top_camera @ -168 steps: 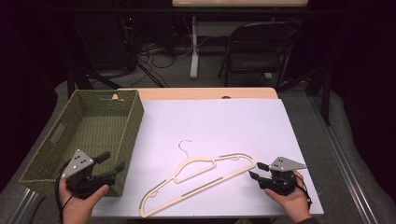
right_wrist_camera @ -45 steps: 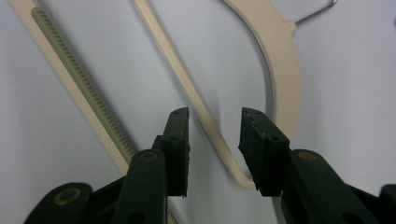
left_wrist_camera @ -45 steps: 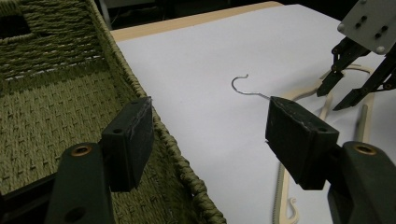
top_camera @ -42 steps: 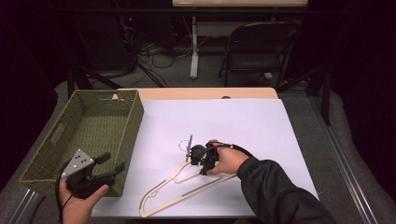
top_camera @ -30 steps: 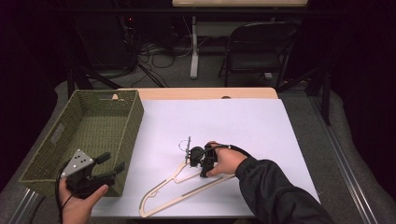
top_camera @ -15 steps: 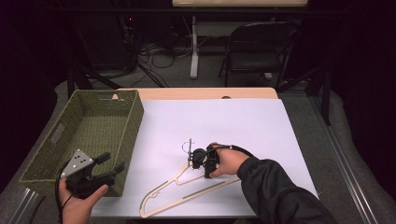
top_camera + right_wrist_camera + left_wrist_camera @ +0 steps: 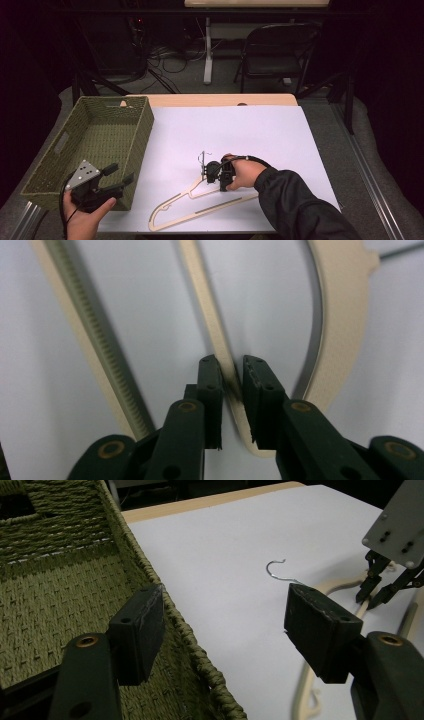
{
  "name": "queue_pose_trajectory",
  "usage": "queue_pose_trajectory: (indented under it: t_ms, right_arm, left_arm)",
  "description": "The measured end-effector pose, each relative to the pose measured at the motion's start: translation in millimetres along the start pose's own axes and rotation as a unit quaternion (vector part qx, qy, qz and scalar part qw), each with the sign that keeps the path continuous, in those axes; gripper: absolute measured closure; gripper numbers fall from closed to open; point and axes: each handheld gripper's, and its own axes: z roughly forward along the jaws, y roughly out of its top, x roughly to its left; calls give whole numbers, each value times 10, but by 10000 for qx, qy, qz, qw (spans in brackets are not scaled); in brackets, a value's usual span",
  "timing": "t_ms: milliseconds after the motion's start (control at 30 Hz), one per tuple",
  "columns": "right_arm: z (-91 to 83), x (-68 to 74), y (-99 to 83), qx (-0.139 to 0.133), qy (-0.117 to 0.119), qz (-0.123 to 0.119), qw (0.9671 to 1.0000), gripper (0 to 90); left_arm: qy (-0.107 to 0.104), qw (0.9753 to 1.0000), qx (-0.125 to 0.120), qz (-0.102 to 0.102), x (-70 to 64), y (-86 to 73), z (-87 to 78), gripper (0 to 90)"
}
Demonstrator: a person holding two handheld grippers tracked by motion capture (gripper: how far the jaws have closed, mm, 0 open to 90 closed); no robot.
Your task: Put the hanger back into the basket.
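The left gripper (image 7: 117,176) sits at the near left corner of the table (image 7: 210,100), just beside the near right corner of the basket (image 7: 95,145), whose wall runs between its jaws in the left gripper view. The basket stretches away from it toward the far edge, on the left side of the sheet (image 7: 250,130). To its right, well apart, the right gripper (image 7: 212,172) stands over the hanger (image 7: 200,205), near the neck. The hanger lies flat on the sheet, its hook (image 7: 202,157) just behind the right gripper, its body reaching from there toward the near edge and the left gripper. In the right gripper view, a thin bar (image 7: 212,330) of the hanger passes between its jaws. A chair (image 7: 280,50) stands behind the table.
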Motion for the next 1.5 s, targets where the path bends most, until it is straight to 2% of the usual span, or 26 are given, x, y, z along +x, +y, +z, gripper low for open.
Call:
queue_pose_trajectory:
  t_ms: [100, 167, 400, 567, 600, 667, 767, 833, 933, 1000, 1100, 1167, 1233, 1300, 1333, 1367, 1500]
  right_arm:
    - [-1, 39, -14, 35, -33, -215, 9998, 853]
    - [-11, 41, -22, 23, -30, -144, 9999, 854]
    - [-26, 50, -35, -34, -162, -219, 9996, 855]
    - [-79, 97, -54, -152, -463, -358, 9982, 855]
    - [-99, 127, -60, -177, -590, -440, 9971, 855]
    - [-141, 194, -71, -193, -812, -558, 9949, 855]
    - [-190, 266, -101, -264, -972, -652, 9928, 855]
    - [-220, 307, -134, -310, -1077, -707, 9912, 855]
    - [-259, 349, -198, -417, -1203, -743, 9891, 855]
    - [-279, 362, -228, -408, -1210, -721, 9892, 855]
    - [-307, 366, -267, -409, -1277, -713, 9884, 855]
    - [-325, 362, -281, -428, -1293, -723, 9880, 854]
    - [-335, 364, -290, -457, -1294, -720, 9879, 855]
    - [-372, 367, -280, -251, -1172, -723, 9902, 855]
    - [-341, 375, -288, -456, -1305, -731, 9877, 854]
    - [-341, 380, -280, -449, -1318, -770, 9873, 854]
    - [-345, 385, -275, -438, -1290, -755, 9878, 854]
  left_arm:
    - [-1, 10000, -11, 9, -5, 1, -1, 327]
    - [3, 10000, 9, 13, -11, 3, 0, 327]
    - [-25, 10000, 12, 36, -31, 10, 10, 327]
    - [-49, 9999, -24, 125, -67, 38, -9, 331]
    - [-71, 9998, -39, 157, -80, 47, -15, 332]
    - [-189, 9996, -39, 195, -123, 65, -9, 340]
    - [-469, 9985, 35, 268, -218, 95, 52, 341]
    - [-736, 9965, 129, 364, -336, 124, 159, 346]
    - [-1022, 9932, 314, 459, -466, 158, 334, 354]
    - [-1258, 9897, 507, 468, -551, 174, 502, 354]
    - [-1408, 9851, 808, 560, -639, 192, 791, 353]
    - [-1562, 9823, 892, 515, -649, 218, 940, 353]
    - [-1636, 9809, 951, 460, -646, 254, 1056, 353]
    - [-1706, 9793, 985, 456, -640, 295, 1137, 352]
    - [-1739, 9789, 973, 451, -639, 312, 1166, 352]
    - [-1788, 9781, 958, 460, -636, 339, 1204, 354]
    - [-1969, 9742, 1010, 436, -642, 401, 1292, 394]
